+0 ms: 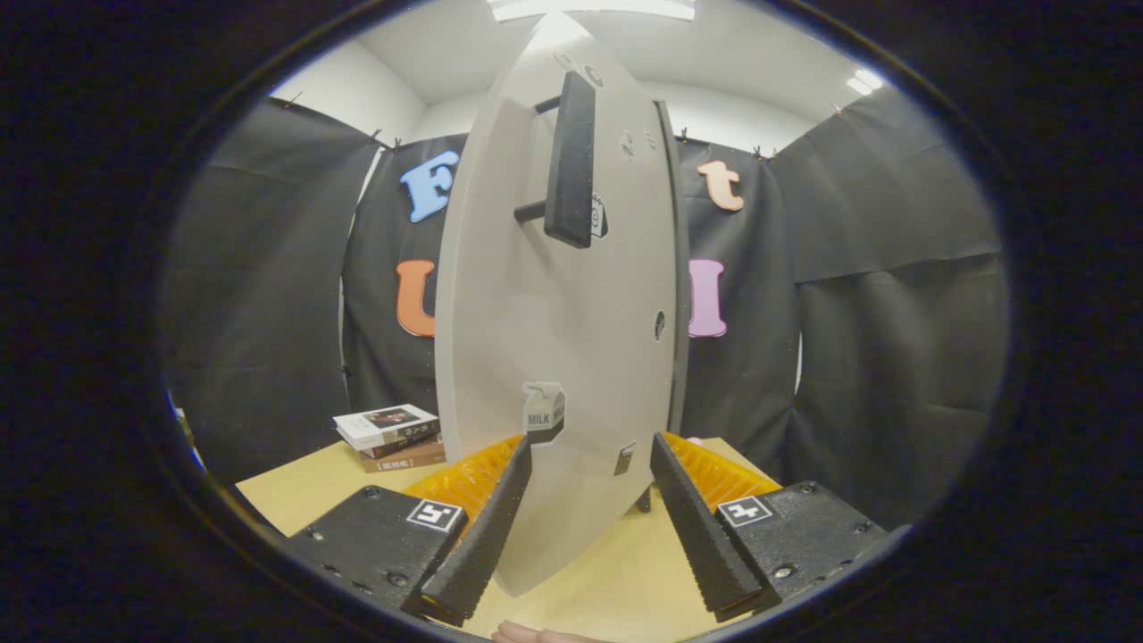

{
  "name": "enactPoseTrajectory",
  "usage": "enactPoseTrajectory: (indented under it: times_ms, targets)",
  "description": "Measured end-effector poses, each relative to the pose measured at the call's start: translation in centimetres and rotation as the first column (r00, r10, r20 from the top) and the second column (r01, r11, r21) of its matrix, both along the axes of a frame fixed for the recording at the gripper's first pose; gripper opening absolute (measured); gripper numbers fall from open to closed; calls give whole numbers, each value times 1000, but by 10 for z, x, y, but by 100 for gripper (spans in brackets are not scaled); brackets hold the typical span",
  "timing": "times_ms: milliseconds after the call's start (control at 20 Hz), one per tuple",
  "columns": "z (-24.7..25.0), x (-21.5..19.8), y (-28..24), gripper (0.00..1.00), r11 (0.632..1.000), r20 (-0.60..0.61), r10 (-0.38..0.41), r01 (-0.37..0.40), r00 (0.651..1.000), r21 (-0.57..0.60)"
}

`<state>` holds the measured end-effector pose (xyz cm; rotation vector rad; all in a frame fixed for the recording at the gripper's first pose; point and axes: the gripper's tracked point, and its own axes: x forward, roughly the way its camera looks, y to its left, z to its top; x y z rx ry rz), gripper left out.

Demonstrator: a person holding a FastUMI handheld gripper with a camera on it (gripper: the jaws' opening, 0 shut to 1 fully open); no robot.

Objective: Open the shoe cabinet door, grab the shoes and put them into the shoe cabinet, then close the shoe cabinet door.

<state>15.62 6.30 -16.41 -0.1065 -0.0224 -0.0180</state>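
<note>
Gripper view: the gripper (589, 527) is seen with its fingers (482, 536) spread wide, nothing pressed between them. The shoe cabinet door (558, 357), pale grey, stands upright just ahead and partly between the fingers, its lower edge reaching down into the gap. A dark bar handle (570, 161) is mounted high on the door, and a milk-carton sticker (544, 413) is seen low on it. A stack of books (390, 436) lies far left on the wooden table (304, 496).
</note>
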Motion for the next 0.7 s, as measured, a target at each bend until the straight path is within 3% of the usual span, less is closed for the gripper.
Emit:
enactPoseTrajectory:
  times_ms: [200,450,700]
  targets:
    - [-13,4,51,98,993,-47,114,-113,992,30]
    - [-2,-15,45,99,998,-34,65,-65,997,-12]
    - [15,-38,26,99,999,-24,24,-24,999,23]
